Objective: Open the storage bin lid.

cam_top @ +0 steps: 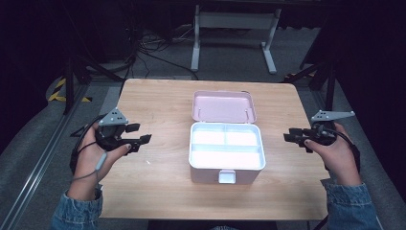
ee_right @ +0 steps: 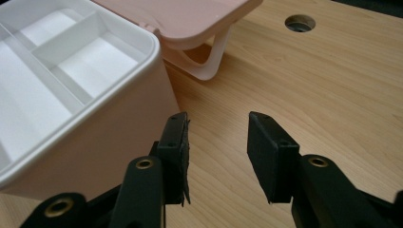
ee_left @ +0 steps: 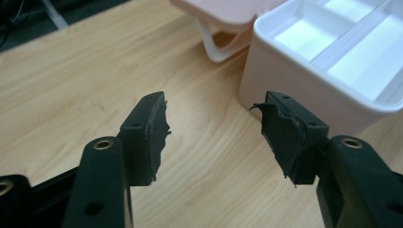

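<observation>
Grippers [cam_top: 136, 136] [cam_top: 293, 137]: black, open | box [cam_top: 227, 167]: pink plastic, rectangular | table [cam_top: 158, 177]: woodgrain

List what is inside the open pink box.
The pink box holds a white tray with three compartments: two small at the back, one long in front. All look empty. Anything under the tray is covered.

The box [ee_left: 304, 80] runs off the right edge.

A light wooden surface [cam_top: 158, 191] stands on grey carpet floor [cam_top: 230, 52] in a dim room, with a white metal frame [cam_top: 234, 21] beyond it, tangled black cables [cam_top: 143, 45] at the left, and yellow-black hazard tape [cam_top: 60, 93].
</observation>
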The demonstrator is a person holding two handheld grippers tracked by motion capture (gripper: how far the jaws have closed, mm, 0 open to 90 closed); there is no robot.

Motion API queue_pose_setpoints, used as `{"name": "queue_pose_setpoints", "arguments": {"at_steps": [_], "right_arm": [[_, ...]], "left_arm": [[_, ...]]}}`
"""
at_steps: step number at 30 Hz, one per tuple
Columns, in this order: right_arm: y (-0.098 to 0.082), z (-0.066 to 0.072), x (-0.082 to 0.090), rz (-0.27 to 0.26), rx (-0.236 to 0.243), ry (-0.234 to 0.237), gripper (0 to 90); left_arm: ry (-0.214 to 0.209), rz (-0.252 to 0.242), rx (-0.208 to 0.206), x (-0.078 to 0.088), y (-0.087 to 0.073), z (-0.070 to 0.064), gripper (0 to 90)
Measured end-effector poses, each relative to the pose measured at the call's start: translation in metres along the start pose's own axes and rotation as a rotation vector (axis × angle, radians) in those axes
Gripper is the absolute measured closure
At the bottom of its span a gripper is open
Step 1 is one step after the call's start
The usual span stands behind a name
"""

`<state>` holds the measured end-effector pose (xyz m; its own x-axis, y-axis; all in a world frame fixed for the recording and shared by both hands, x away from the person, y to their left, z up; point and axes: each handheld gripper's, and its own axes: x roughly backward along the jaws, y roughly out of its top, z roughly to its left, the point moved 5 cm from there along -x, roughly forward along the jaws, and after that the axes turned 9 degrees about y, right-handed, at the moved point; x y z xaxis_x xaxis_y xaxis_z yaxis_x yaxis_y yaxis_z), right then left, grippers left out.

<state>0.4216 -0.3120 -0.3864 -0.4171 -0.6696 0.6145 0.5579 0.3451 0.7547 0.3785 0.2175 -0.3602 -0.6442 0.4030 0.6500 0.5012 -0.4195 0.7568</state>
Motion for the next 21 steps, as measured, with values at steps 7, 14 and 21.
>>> {"name": "queue_pose_setpoints", "arguments": {"at_steps": [7,14,21], "right_arm": [[-0.01,-0.009,-0.005,0.04,-0.024,-0.008,56.7],[-0.018,-0.017,-0.008,0.074,-0.042,-0.025,55.2],[-0.023,-0.018,-0.01,0.079,-0.062,-0.017,54.2]], "left_arm": [[-0.017,0.103,0.029,-0.019,-0.033,0.006,39.3],[0.035,0.216,0.068,-0.033,-0.052,0.011,38.9],[0.05,0.291,0.085,-0.042,-0.059,0.014,38.5]]}}
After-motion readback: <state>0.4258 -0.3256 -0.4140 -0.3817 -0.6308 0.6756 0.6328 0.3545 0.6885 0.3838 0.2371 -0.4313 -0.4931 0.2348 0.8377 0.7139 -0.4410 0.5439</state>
